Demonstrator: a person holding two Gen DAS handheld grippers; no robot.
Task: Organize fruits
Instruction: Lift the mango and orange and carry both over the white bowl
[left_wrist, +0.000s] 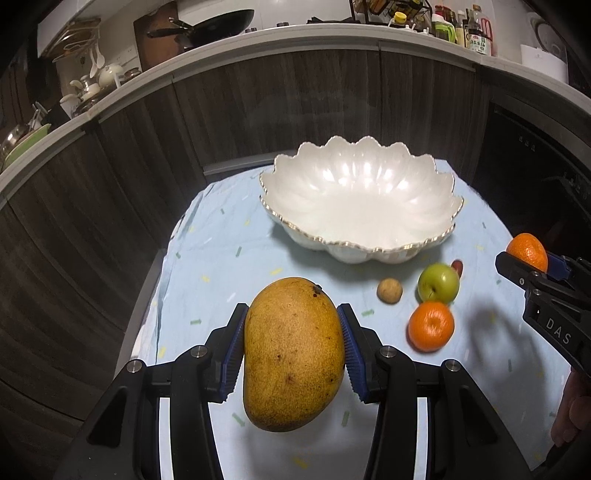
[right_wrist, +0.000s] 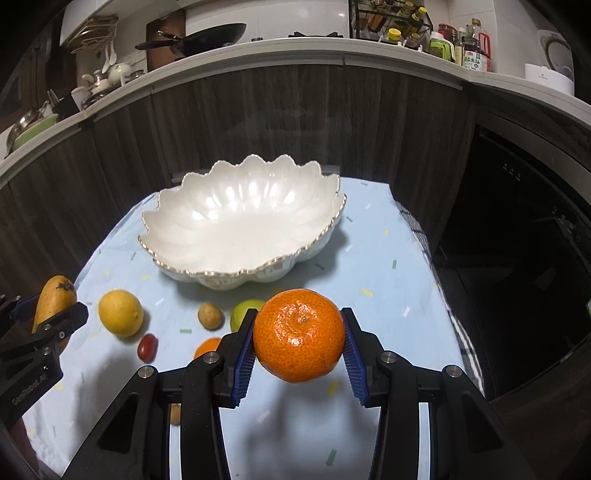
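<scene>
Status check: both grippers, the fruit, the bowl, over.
Left gripper shut on mango. Right gripper shut on orange. Both lifted off the cloth. Bowl empty, path clear; other fruit on the cloth.

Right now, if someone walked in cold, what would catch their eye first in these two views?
Probably the big yellow mango clamped in the left tongs, lifted over the pale blue cloth. Next the bright orange tangerine pinched in the right tongs. Behind both sits an empty white scalloped bowl with a gold rim, with more fruit loose on the cloth in front of it.
</scene>
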